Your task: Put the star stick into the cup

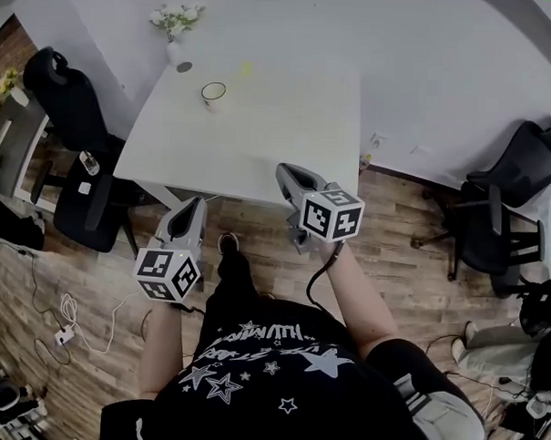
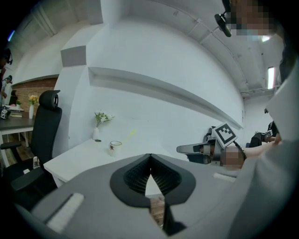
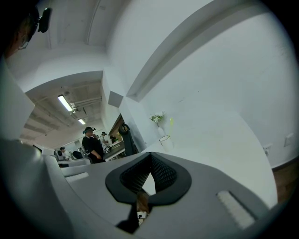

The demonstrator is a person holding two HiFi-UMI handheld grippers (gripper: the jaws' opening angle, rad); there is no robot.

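A white cup point(image 1: 213, 93) with a dark rim stands on the far left part of the white table point(image 1: 289, 124). The pale yellow star stick point(image 1: 246, 69) lies flat on the table just beyond it. Both show again in the left gripper view, cup point(image 2: 115, 148) and stick point(image 2: 131, 135), and in the right gripper view, cup point(image 3: 164, 139) and stick point(image 3: 171, 122). My left gripper point(image 1: 197, 203) hangs off the table's near edge, shut and empty point(image 2: 149, 158). My right gripper point(image 1: 288, 172) is over the near edge, also shut with nothing in it point(image 3: 150, 156). Both are far from the cup.
A small white vase of flowers point(image 1: 176, 46) stands at the table's far left corner. Black office chairs stand left point(image 1: 75, 105) and right point(image 1: 513, 207) of the table. Cables lie on the wood floor point(image 1: 66, 310). People stand in the distance point(image 3: 91, 142).
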